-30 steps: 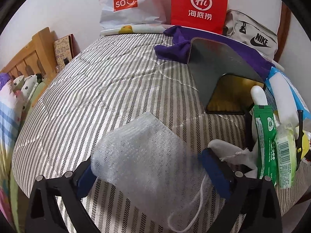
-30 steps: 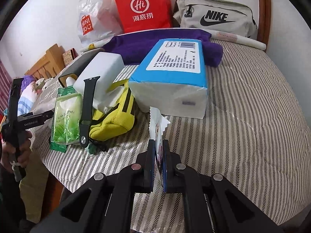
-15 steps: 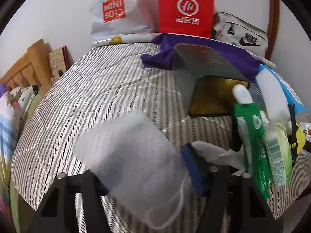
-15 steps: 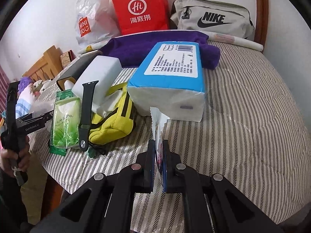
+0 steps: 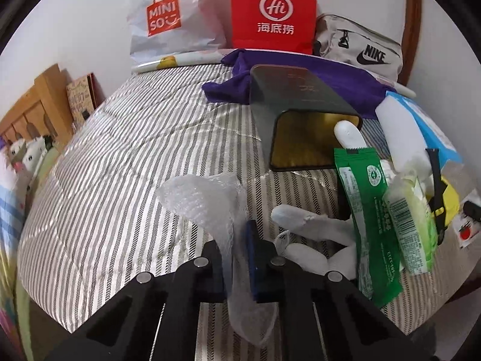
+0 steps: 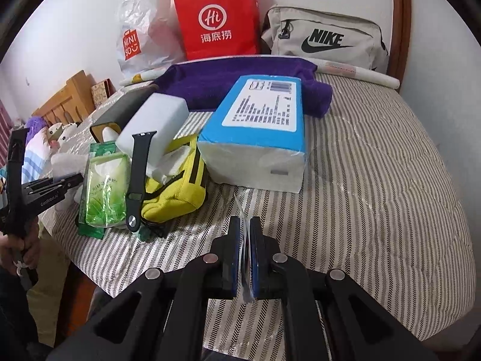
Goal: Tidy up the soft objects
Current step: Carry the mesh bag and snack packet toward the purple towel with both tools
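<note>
My left gripper point(image 5: 239, 231) is shut on a white bubble-wrap pouch point(image 5: 204, 198), which stands up crumpled between the pads above the striped bed point(image 5: 120, 156). White socks point(image 5: 309, 225) lie just right of it. My right gripper point(image 6: 246, 225) is shut on a thin clear plastic packet point(image 6: 245, 240), seen edge-on, in front of the blue tissue pack point(image 6: 261, 129). The left gripper also shows in the right wrist view point(image 6: 45, 189) at the left edge.
A dark open box point(image 5: 300, 120), green wipe packs point(image 5: 363, 219), a yellow pouch point(image 6: 177, 186), a black watch strap point(image 6: 136, 177) and a white block point(image 6: 153, 120) crowd the bed's near side. A purple towel point(image 6: 228, 84), bags point(image 6: 216, 18) and a wooden headboard point(image 5: 33, 108) lie behind.
My left gripper has closed from wide open onto the bubble-wrap pouch, squeezing it narrow. The packet in my right gripper now shows lower, edge-on.
</note>
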Demonstrator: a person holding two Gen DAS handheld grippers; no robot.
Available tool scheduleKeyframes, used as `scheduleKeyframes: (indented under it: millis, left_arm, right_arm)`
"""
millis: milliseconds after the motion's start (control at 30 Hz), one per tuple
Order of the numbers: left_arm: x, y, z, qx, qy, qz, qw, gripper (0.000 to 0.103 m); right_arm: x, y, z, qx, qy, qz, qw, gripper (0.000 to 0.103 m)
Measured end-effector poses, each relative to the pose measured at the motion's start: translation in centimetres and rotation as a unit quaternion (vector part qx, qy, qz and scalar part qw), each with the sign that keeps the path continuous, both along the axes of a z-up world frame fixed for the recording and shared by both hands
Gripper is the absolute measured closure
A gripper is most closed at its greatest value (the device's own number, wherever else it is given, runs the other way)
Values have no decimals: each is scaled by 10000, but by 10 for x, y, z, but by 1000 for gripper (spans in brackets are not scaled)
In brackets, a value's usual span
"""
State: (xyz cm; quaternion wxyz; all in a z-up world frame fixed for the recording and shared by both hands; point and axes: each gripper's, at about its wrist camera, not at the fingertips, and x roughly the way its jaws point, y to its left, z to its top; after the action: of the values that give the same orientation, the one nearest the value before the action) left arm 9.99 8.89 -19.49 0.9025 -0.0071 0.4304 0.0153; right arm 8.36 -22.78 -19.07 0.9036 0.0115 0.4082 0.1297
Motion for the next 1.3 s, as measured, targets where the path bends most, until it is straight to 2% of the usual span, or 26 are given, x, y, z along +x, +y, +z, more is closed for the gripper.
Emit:
scheduleKeyframes:
  millis: [333, 533, 767, 867, 1067, 1300]
  left_arm:
    - [-8, 16, 17, -203, -173, 172, 9995, 94]
    - [-6, 21, 19, -406, -144, 203, 9989, 94]
    - [-4, 24, 14, -439, -49, 240, 9987, 94]
    - [-5, 25, 16, -430, -88, 276, 9987, 94]
    - [-6, 26, 23, -464, -183, 228, 9985, 95]
    - [-4, 27, 36, -550, -278, 207, 9979, 95]
  right_arm:
    - [-3, -2, 6, 106, -58, 34, 9999, 98]
    - [-3, -7, 8, 188, -61, 18, 9998, 98]
    - [0, -2, -8, 24, 308, 193, 9993, 97]
    - [2, -4, -14, 109, 428, 190, 9988, 96]
    - [-4, -5, -1, 47, 64, 189, 9998, 98]
    - [-3, -8, 20, 161, -102, 160, 9997, 98]
